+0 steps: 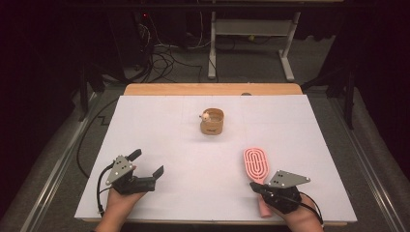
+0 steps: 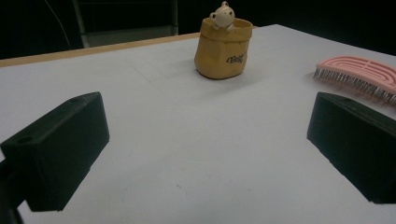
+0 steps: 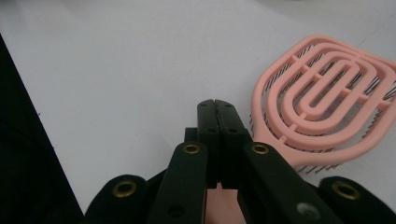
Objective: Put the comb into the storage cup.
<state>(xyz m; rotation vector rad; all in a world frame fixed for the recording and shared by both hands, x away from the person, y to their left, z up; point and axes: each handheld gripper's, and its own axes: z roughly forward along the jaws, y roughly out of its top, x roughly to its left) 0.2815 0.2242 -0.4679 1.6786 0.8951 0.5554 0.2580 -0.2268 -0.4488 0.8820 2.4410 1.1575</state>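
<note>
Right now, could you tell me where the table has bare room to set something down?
Bare: the white sheet left of the cup, and the stretch between left claw and pink brush. Crowded: the near right, where the right claw sits on the brush handle.

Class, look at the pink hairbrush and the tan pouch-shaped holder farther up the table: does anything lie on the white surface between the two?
Nothing visible does. The pink hairbrush lies by the right gripper, whose jaws are shut over its handle. From the brush head to the tan holder, the white table shows bare surface. The left gripper sits open, off to the side.
</note>
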